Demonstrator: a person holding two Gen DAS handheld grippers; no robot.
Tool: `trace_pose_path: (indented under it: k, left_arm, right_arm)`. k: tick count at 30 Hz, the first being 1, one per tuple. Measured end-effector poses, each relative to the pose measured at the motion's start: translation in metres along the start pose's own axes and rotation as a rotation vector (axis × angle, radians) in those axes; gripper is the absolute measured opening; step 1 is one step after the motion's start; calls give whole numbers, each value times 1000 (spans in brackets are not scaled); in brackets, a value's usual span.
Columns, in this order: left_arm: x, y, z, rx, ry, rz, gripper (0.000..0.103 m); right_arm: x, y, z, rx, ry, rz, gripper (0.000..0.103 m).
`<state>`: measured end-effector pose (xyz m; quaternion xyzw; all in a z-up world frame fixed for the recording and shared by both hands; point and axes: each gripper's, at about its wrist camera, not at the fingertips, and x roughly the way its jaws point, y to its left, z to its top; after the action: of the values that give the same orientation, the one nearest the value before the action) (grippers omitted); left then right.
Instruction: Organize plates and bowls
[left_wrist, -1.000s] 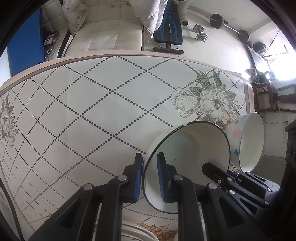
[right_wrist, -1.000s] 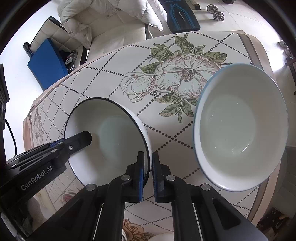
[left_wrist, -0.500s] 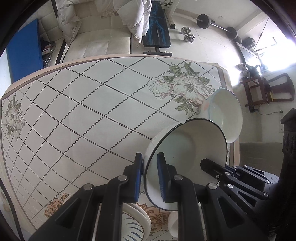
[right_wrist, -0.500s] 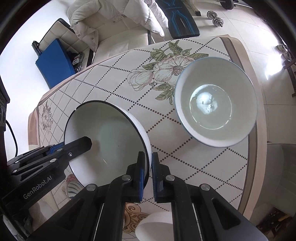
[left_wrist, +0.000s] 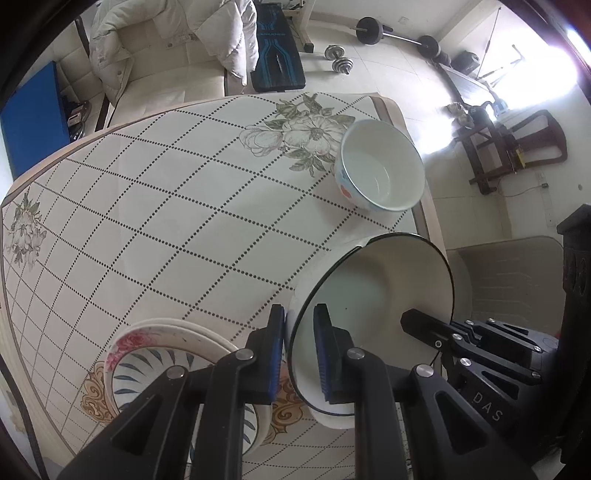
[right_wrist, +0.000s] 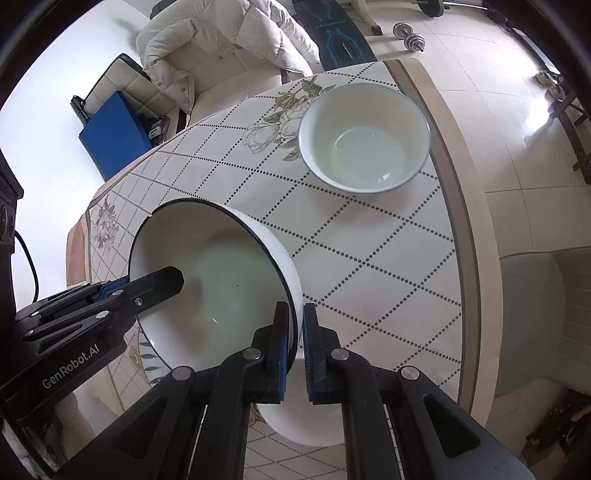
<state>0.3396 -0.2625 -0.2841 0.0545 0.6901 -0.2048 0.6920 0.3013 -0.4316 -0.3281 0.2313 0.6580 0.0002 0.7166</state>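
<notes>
- Left gripper (left_wrist: 299, 341): clamped on the near rim of the black-rimmed bowl (left_wrist: 373, 321), lower centre of the left view.
- Right gripper (right_wrist: 294, 347): clamped on the opposite rim of the same bowl (right_wrist: 218, 280), lower centre of the right view.
- Bowl: tilted, held above the table (left_wrist: 166, 206) by both grippers.
- Blue-rimmed bowl (right_wrist: 364, 136): upright on the table, upper right of the right view, near the table edge.
- Plate stack (left_wrist: 147, 354): lower left of the left view, partly behind the left gripper.

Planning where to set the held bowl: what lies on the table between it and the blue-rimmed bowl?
Nothing: in the right wrist view only bare tablecloth lies between the held bowl and the blue-rimmed bowl.
</notes>
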Motion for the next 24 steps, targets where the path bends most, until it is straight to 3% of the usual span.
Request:
trace_pose_path:
  k: [12,24]
  left_arm:
    - [30,-18,-56,28,107,-6,14]
    - [67,-38,-75,70,191,63,14]
  right_arm:
    - [3,-23,-75,20,57,-26,8]
    - [29,-43,-94,27,124,-69,8]
